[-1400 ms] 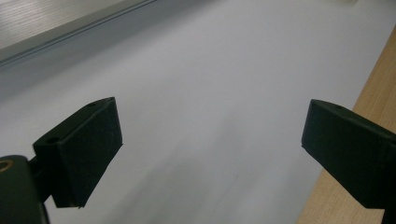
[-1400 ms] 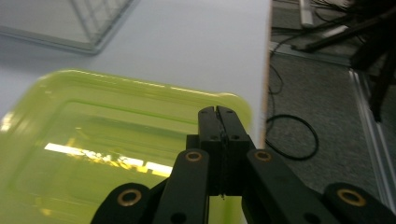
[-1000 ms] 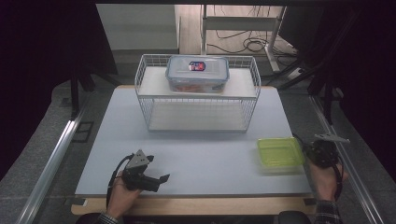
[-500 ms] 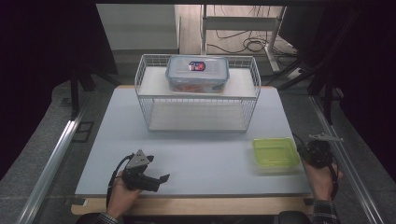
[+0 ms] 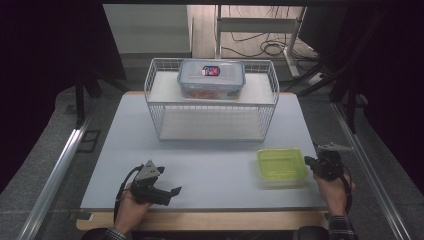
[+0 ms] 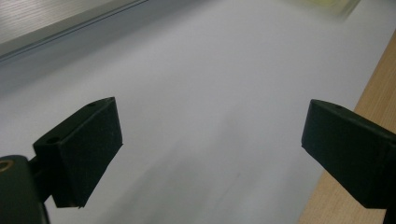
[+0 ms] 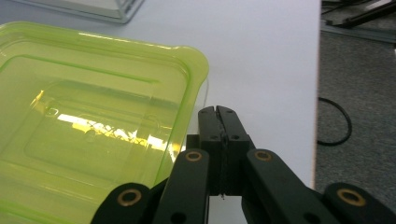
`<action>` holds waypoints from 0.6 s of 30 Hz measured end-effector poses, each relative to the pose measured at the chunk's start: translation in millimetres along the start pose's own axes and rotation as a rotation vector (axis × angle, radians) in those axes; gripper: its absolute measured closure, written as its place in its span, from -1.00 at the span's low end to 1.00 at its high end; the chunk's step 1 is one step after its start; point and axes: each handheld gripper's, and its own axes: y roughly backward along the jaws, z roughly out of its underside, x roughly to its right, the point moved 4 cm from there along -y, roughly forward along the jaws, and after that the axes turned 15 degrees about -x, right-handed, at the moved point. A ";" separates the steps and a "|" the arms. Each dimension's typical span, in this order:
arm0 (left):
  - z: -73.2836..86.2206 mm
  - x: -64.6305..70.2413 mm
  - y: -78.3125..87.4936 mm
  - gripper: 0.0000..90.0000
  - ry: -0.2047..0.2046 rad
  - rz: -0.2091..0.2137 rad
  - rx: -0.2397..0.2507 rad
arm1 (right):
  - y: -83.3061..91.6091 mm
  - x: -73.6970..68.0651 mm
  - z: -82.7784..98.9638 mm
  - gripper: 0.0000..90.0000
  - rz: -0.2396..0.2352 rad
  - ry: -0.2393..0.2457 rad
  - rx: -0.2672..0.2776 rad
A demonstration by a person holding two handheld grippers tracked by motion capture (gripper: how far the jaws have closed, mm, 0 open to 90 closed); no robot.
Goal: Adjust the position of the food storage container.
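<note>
The green lid (image 5: 281,166) is seen lying flat on the white table (image 5: 215,165), near its right edge and in front of the wire basket (image 5: 212,100). The right gripper (image 5: 311,163) is held just beside the lid's right edge, its jaws pressed together with nothing between them; in the right gripper view (image 7: 217,111) the lid (image 7: 88,126) lies to their left. The left gripper (image 5: 172,191) is held well apart at the near left, jaws wide open and empty.

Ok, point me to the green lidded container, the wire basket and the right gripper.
green container (image 7: 88,121), right gripper view, middle of its lid
wire basket (image 5: 210,127), high view, front wall
right gripper (image 7: 218,116), right gripper view, tips of its closed jaws
</note>
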 end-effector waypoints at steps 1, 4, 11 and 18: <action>0.0 0.0 0.0 -0.89 0.000 0.000 0.000 | -0.3 -2.2 -0.5 0.99 -0.006 0.005 -0.001; 0.1 0.1 -0.3 -0.89 0.000 0.000 -0.002 | -1.5 -9.3 -2.3 0.99 -0.015 0.024 -0.003; 0.1 0.1 -0.5 -0.89 -0.001 0.000 -0.003 | -4.3 -26.3 -6.2 0.99 -0.059 0.055 -0.011; 0.1 0.5 -0.8 -0.89 -0.004 0.000 -0.006 | -7.5 -49.9 -10.8 0.99 -0.110 0.100 -0.020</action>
